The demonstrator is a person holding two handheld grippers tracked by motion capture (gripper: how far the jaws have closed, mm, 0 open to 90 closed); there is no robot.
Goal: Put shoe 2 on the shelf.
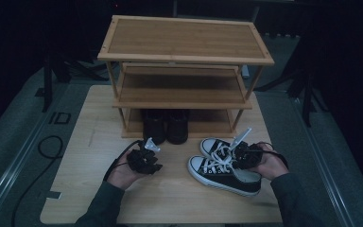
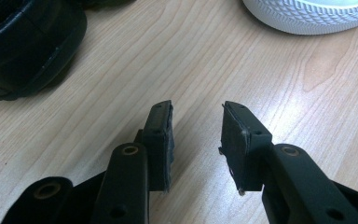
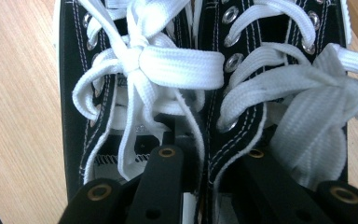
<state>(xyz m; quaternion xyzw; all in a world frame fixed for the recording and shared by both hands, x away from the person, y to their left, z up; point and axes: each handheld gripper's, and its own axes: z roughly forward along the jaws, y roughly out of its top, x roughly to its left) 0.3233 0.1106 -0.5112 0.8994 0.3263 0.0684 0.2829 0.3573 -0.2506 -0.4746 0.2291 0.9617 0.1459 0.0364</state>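
A pair of black canvas sneakers with white laces stands side by side on the wooden table (image 1: 170,198), right of centre: the near sneaker (image 1: 222,172) and the far sneaker (image 1: 212,145). My right gripper (image 1: 243,153) sits over their heels. In the right gripper view one jaw reaches into each shoe, and my right gripper (image 3: 205,144) is shut on the two touching inner walls of the left sneaker (image 3: 98,93) and the right sneaker (image 3: 270,70). My left gripper (image 1: 144,158) hovers low over bare wood, and my left gripper (image 2: 196,109) is open with nothing between its jaws.
A three-tier bamboo shoe rack (image 1: 184,56) stands at the back of the table. A pair of black shoes (image 1: 165,125) sits on its lowest shelf, and one black shoe (image 2: 23,46) lies close ahead of the left gripper. A cable (image 1: 49,146) loops on the floor at left.
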